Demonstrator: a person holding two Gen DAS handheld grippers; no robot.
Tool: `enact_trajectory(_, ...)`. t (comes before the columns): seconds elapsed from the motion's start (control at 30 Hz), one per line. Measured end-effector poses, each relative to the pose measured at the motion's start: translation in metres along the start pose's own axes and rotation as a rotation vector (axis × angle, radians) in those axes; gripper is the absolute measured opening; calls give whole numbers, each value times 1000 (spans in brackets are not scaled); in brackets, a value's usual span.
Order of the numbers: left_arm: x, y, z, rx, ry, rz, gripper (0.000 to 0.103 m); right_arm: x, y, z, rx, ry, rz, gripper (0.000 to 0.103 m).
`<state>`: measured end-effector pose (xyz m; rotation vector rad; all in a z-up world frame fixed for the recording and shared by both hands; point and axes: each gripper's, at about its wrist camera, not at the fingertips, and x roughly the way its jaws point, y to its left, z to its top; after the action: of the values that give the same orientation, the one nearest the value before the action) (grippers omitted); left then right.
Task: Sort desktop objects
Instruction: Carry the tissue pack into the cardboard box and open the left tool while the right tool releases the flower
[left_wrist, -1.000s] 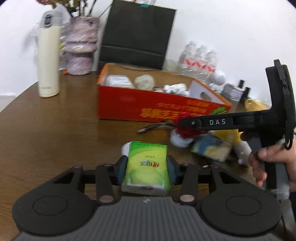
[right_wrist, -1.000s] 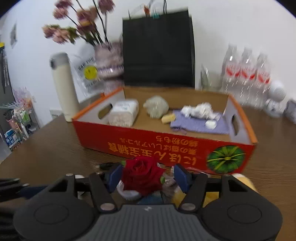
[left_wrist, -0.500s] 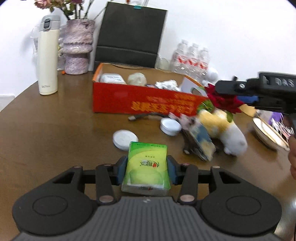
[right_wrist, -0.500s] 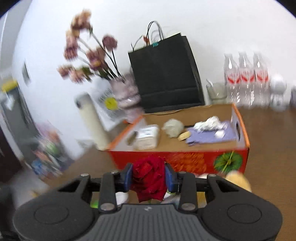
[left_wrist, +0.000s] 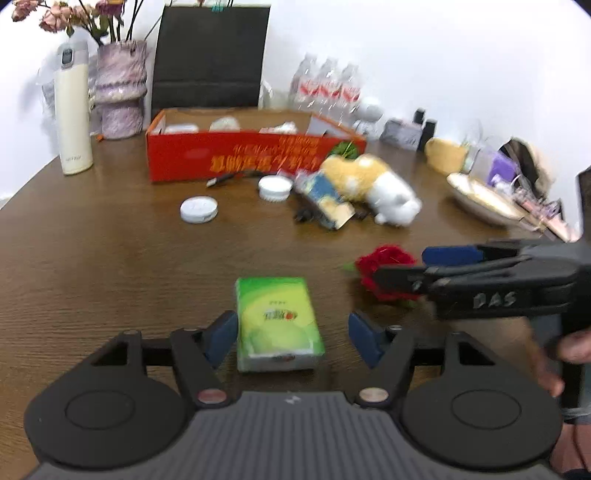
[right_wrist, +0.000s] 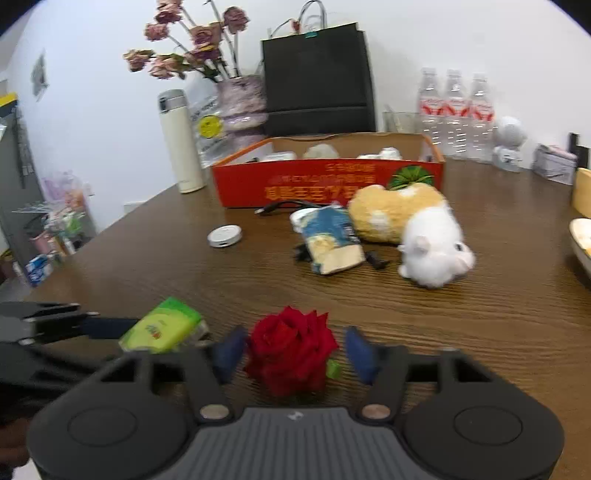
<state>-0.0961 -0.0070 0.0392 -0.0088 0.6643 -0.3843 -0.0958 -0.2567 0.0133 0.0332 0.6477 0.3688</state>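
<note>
Both grippers' jaws have just been opening: tissue pack (left_wrist: 277, 320) and rose (right_wrist: 291, 347) now lie loose (well short of the box (left_wrist: 243, 155)).

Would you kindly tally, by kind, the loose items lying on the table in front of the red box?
Tissue packs: 1
Red roses: 1
White round tins: 2
Plush toys: 1
Snack packets: 1
Cables: 1
Total: 7
</note>
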Motion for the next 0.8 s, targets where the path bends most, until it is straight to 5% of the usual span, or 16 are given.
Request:
enact_trajectory(0.23, 20, 3, 8, -56, 34, 16, 68, 7, 11, -2, -48, -7, -40, 73)
enact_trajectory(0.33, 28, -1, 4, -57, 40, 42, 49, 14, 5, -3, -2, 0, -34, 58)
enact_trajectory(0.47, 28, 0, 3, -54, 22, 42, 45, 20, 8, -5, -34, 16, -46, 39)
enact_trajectory(0.8, -6, 7, 20, -100, -136, 131, 45, -21, 13, 10, -58, -181, -48, 38)
